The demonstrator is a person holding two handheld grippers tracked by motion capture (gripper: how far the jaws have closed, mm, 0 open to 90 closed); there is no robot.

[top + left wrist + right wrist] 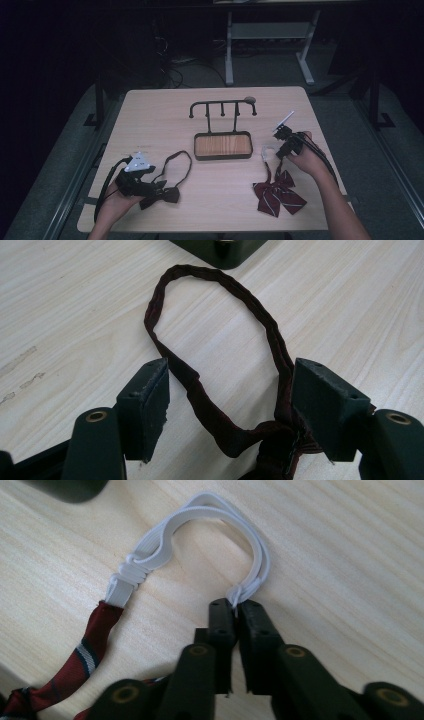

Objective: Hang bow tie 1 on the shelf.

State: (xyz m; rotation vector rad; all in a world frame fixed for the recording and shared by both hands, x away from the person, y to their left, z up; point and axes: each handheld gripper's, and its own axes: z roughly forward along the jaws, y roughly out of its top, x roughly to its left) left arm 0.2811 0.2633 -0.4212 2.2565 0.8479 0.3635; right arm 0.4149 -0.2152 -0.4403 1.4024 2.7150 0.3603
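The pale wooden table [150, 115] is lying mostly bare around the work, with wide open board between the two bow ties and toward its far corners. At its middle a dark rack with a wood-floored tray [222, 145] is standing clear of both hands. The dark bow tie [161, 195] is resting near the front left edge, its thin strap [220, 285] looping away toward the tray; the left gripper [150, 186] is sitting over it with jaws spread apart, pressing nothing. The red striped bow tie [277, 195] is lying near the front right, long axis running front to back, its white elastic loop [210, 510] arching away. The right gripper [236, 611] is clenching that elastic.
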